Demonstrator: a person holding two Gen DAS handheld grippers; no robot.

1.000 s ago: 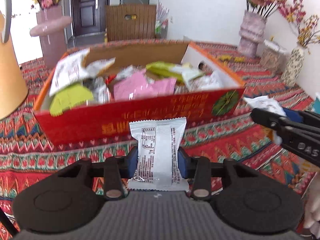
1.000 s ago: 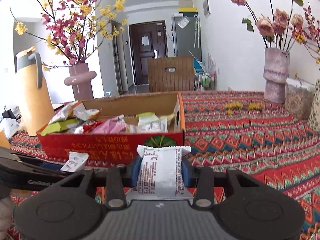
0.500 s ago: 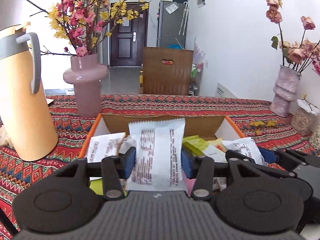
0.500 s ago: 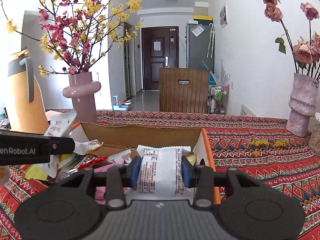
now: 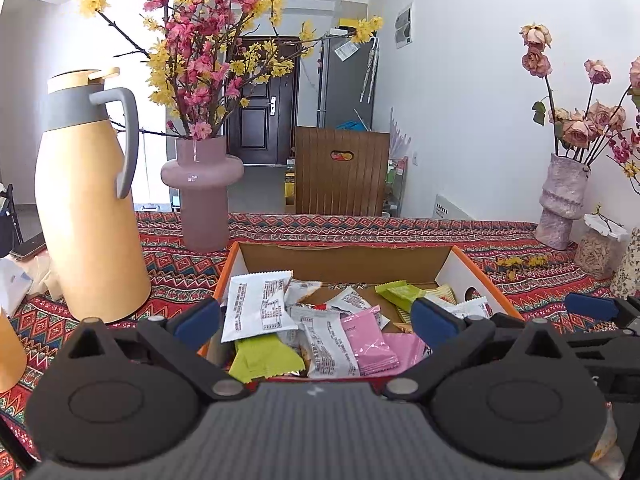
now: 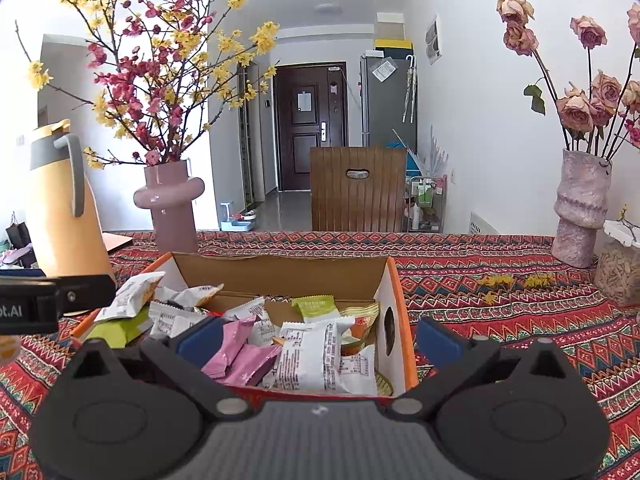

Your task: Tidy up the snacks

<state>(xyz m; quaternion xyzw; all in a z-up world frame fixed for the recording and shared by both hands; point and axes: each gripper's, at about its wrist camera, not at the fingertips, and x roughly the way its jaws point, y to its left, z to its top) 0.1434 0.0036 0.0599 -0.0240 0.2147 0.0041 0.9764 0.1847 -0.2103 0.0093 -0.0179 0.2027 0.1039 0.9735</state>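
Both claws stand spread wide, their jaws having just been opening, and nothing sits between the pads. My left gripper [image 5: 316, 322] hangs above the near edge of the cardboard snack box [image 5: 340, 258], pointing a little downward, its blue pads framing the packets below. My right gripper [image 6: 318, 338] holds the same tilt over the box's right end, one blue pad over the packets, the other outside the orange-edged wall.

I see the snacks lying loose in the box: a white crinkled packet with printed text [image 5: 258, 310] leaning on the left side, a glossy pink packet [image 5: 368, 340] flat in the middle, a lime-green packet [image 5: 264, 360] near the front. From the right wrist view, another white printed packet [image 6: 316, 354] lies just under the open jaws, beside pink ones and a green one [image 6: 316, 307] further back. All are flat, pillow-shaped wrappers with crimped ends.

I see the box, plain brown card inside with a red front, resting on a woven-looking zigzag tablecloth [image 6: 500, 304] in reds and blues. A smooth mauve vase [image 5: 202, 192] with pink and yellow blossom branches stands behind it, a tan thermos jug with a grey handle [image 5: 86, 200] to its left, and a rough lilac vase of dried roses [image 6: 580, 212] far right.
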